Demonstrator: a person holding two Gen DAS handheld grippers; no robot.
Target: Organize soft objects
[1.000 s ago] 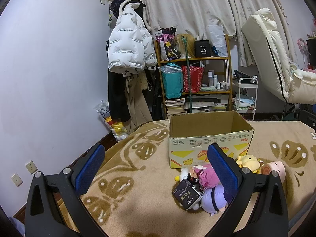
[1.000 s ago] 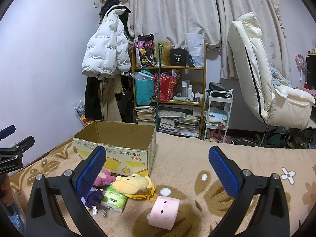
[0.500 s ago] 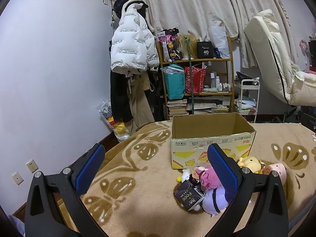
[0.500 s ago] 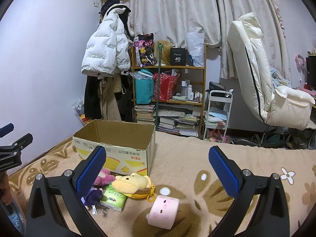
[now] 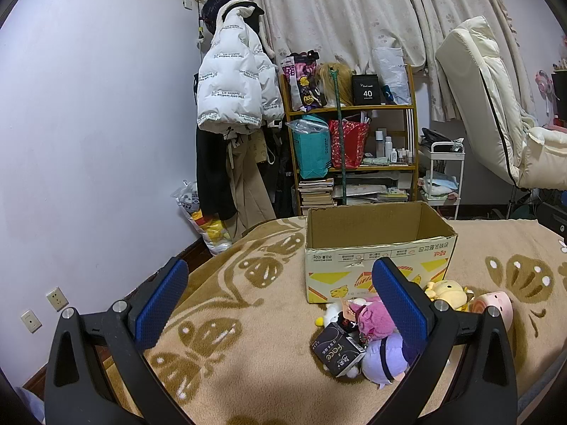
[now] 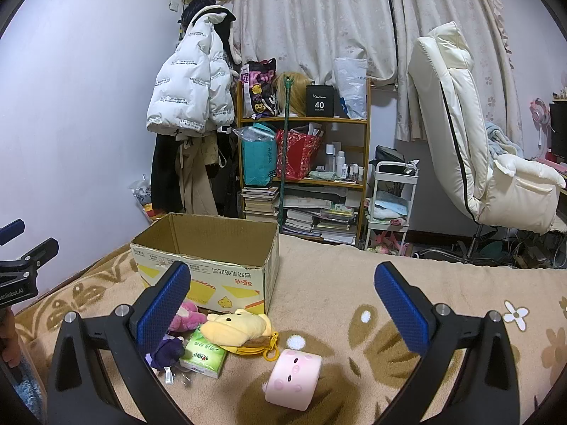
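Left wrist view: honestly not much has changed over the last second. Your left gripper (image 5: 280, 304) is spread wide with nothing in it, and the view has only crept slightly toward the cardboard box (image 5: 379, 248). The box looks empty from here. The pile sits just in front of it on the blanket (image 5: 248, 318): pink plush (image 5: 372, 318), purple plush (image 5: 384, 363), a black "face" packet (image 5: 336, 350) and a yellow plush (image 5: 446, 288).

Right wrist view: same story. Your right gripper (image 6: 283, 308) is wide open and empty, barely shifted. The pink pig cushion (image 6: 292, 380) lies nearest between its fingers, with the yellow plush (image 6: 237, 326) and a green tissue pack (image 6: 203, 352) just left of it.

So nothing's been sorted yet; I'd say you're only lining up for the first grab.
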